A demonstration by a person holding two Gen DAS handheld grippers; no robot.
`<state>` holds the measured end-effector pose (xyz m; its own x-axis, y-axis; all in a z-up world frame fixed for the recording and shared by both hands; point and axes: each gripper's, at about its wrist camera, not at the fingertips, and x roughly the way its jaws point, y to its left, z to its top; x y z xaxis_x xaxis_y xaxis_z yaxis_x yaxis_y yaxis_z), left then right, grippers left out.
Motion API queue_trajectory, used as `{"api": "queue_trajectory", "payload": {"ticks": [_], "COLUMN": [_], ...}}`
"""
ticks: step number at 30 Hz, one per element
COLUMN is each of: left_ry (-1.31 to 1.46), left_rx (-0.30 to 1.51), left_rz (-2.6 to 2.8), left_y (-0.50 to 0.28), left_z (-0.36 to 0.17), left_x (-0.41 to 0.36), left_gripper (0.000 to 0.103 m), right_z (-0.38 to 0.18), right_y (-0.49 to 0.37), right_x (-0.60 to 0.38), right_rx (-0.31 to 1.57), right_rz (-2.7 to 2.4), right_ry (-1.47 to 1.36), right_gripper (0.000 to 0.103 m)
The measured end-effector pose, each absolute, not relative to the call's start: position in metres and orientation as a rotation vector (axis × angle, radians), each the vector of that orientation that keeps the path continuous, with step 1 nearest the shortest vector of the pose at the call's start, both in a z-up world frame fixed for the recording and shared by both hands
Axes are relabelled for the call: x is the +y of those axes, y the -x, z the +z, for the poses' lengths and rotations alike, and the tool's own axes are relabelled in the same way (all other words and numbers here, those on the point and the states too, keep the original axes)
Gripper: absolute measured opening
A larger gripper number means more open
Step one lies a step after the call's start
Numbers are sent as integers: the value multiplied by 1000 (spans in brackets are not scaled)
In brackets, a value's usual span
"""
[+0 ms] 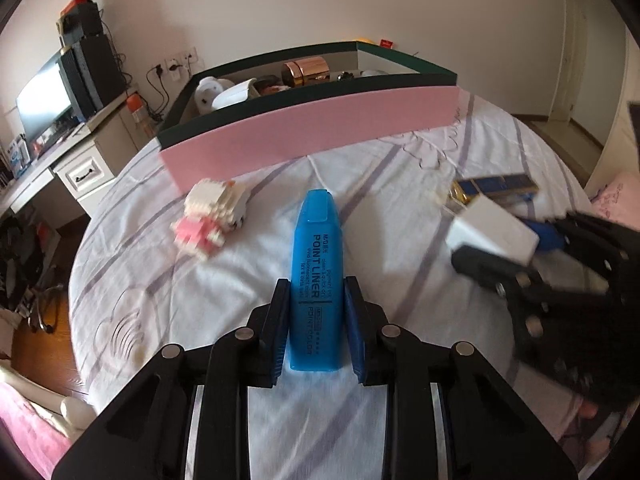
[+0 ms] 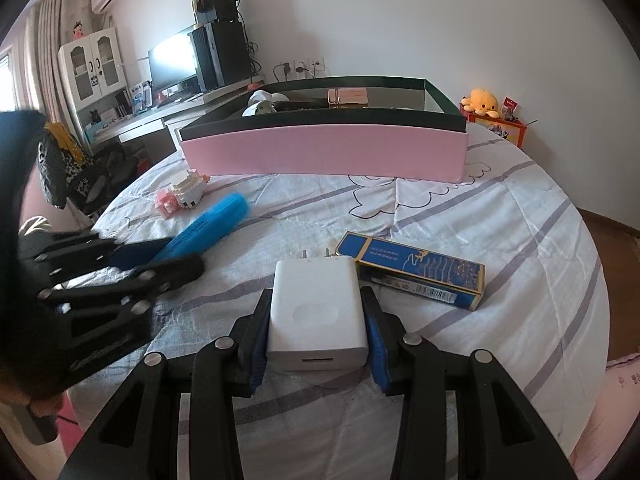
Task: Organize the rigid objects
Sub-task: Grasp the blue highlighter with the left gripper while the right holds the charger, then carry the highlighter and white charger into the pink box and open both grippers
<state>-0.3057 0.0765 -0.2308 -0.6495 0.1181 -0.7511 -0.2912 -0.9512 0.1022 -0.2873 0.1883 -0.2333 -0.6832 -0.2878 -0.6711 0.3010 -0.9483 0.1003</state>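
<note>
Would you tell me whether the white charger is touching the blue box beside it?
Cannot tell. In the right wrist view the white charger overlaps the blue box's near corner, hiding any gap; the left wrist view is blurred there.

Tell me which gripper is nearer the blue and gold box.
Right. The right gripper, shut on the white charger, sits just beside the blue and gold box; the left gripper is farther away, across the bed.

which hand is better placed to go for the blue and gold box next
Right, once it is free. The blue and gold box lies just right of the charger in the right gripper. The left gripper, shut on the highlighter, sits farther away.
</note>
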Motion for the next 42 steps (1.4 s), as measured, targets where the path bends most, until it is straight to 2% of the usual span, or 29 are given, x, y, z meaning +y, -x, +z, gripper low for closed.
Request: {"api": "queue_trajectory", "payload": {"ticks": [9, 14, 19, 26, 38, 42], "left_ry": [1170, 1144, 1133, 1097, 1086, 1058], "left_rx": [222, 184, 150, 190, 167, 188], "left_rz": [2662, 2692, 2686, 2715, 2721, 2710], "left_y": [301, 309, 311, 305, 307, 304], "left_z": [-231, -236, -236, -237, -237, -237], "left_x": [66, 64, 61, 66, 64, 67], "left_gripper": [30, 48, 50, 44, 42, 30], "right_z": [-229, -227, -229, -230, -230, -231], "right_y": [286, 292, 294, 292, 292, 292], "right_x": [173, 165, 166, 163, 162, 161], "right_rx": [78, 122, 109, 155, 174, 194], "right_rz": [-2667, -2660, -2654, -2661, -2665, -2671], "right_ry": [-1090, -1113, -1114, -1104, -1106, -1106], "right_gripper": [43, 43, 43, 43, 42, 42]}}
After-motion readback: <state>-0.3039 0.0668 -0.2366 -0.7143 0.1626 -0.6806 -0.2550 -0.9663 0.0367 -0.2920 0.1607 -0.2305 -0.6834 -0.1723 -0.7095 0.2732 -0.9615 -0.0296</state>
